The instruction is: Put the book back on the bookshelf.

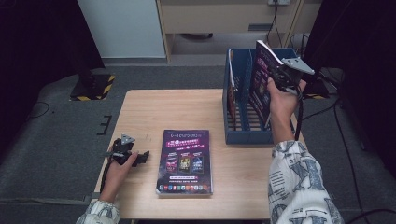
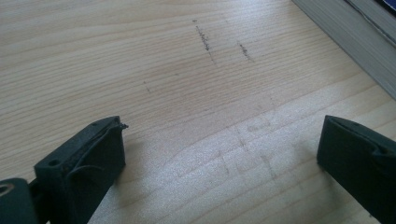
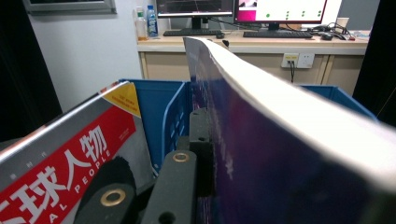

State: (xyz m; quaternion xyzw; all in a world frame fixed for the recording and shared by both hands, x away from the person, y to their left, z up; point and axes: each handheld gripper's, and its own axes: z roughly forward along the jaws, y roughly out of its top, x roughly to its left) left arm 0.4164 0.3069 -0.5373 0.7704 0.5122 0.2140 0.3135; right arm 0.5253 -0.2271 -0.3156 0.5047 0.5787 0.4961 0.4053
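Your right gripper (image 1: 280,74) clamps the purple magazine (image 1: 260,79) upright above the blue file rack (image 1: 247,135); slot lies straight below; left gripper (image 1: 133,157) rests open

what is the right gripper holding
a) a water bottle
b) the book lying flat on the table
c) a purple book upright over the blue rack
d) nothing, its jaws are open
c: the right gripper is clamped on a purple book standing upright over the blue rack.
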